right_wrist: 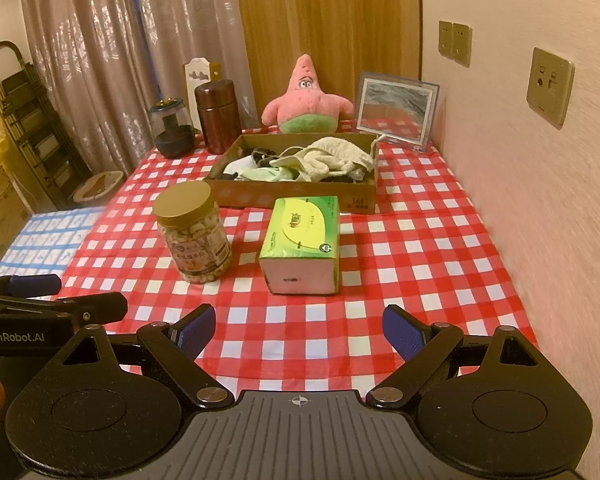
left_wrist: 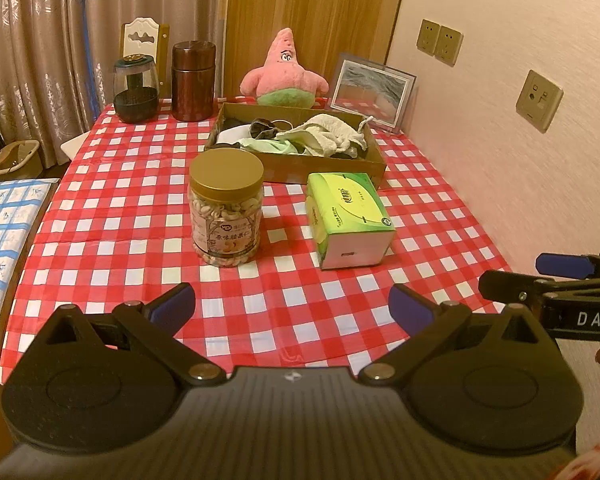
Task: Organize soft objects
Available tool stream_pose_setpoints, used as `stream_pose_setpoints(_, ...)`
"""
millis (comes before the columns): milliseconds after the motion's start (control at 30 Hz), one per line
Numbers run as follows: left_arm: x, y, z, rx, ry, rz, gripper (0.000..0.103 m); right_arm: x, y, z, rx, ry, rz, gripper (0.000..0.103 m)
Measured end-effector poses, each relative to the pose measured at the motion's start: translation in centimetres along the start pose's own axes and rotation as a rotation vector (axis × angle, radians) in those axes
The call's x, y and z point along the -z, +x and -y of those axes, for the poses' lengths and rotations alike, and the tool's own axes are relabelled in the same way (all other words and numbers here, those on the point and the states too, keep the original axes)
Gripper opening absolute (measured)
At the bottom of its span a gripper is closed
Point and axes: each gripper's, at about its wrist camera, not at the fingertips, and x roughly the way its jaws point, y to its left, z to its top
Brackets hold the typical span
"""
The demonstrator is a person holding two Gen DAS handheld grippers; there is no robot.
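A shallow cardboard box (left_wrist: 324, 168) (right_wrist: 300, 198) at the back of the table holds a heap of soft cloths, socks and a cream drawstring bag (left_wrist: 332, 134) (right_wrist: 332, 156). A pink starfish plush toy (left_wrist: 284, 70) (right_wrist: 306, 98) sits upright behind the box. A green tissue pack (left_wrist: 348, 218) (right_wrist: 302, 238) lies in front of the box. My left gripper (left_wrist: 292, 308) is open and empty above the table's front edge. My right gripper (right_wrist: 298, 330) is open and empty, level with it on its right.
A nut jar with a gold lid (left_wrist: 226, 206) (right_wrist: 194, 232) stands left of the tissue pack. A brown canister (left_wrist: 193, 80) (right_wrist: 218, 116), a dark glass jar (left_wrist: 136, 90) (right_wrist: 172, 132) and a framed picture (left_wrist: 372, 92) (right_wrist: 396, 106) stand at the back. The wall (left_wrist: 520, 140) runs along the right.
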Motion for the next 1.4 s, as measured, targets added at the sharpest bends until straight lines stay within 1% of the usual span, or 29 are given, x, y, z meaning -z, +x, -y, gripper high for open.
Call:
stream_pose_setpoints(667, 0.03, 0.06, 0.14, 0.001, -0.001, 0.0, 0.102, -0.23, -0.01, 0.75, 0.006, 0.001, 0.005, 0.09)
stream_pose_setpoints(1400, -0.13, 0.18, 0.5, 0.001, -0.001, 0.003, 0.102, -0.61, -0.02, 0.61, 0.01, -0.001, 0.009, 0.09)
